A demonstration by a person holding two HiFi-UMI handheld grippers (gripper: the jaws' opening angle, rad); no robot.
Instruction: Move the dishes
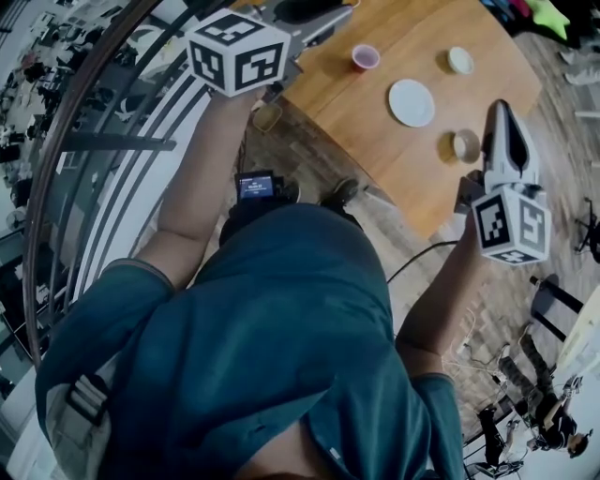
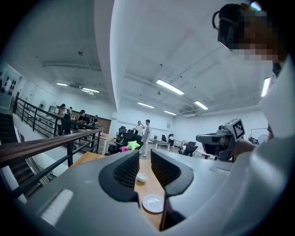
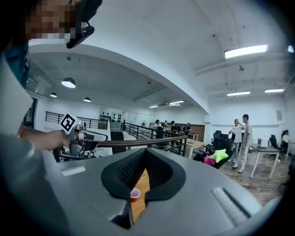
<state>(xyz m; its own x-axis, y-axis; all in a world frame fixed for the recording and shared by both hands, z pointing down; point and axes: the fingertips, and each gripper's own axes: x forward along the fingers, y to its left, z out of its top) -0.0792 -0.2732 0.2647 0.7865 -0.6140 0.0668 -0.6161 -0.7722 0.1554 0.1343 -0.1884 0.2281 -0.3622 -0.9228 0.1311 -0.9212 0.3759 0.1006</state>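
**Open office hall, one wooden table, dishes lying on it**

From the head view we looked down on a smooth, pale-wood tabletop set over a darker plank floor. On it lay a flat round white plate, a small white bowl, a pink cup and a tan round piece, bowl or ring we could not tell. All four sat well apart. The left gripper, grey plastic carrying a cube of black-and-white square markers, hung over the table's near corner. The right gripper pointed along the table's edge, near the tan piece. Neither touched a dish.

Through the left gripper view we saw its ribbed black pads standing apart with only air between them. Past the gap the plate lay nearer and the bowl farther along the table, with a green star-shaped cushion beyond.

Through the right gripper view we saw its ribbed black fingers meeting at the tips, closed on nothing. Under them showed a narrow strip of tabletop with the pink cup standing upright. A dark rounded railing curved behind.
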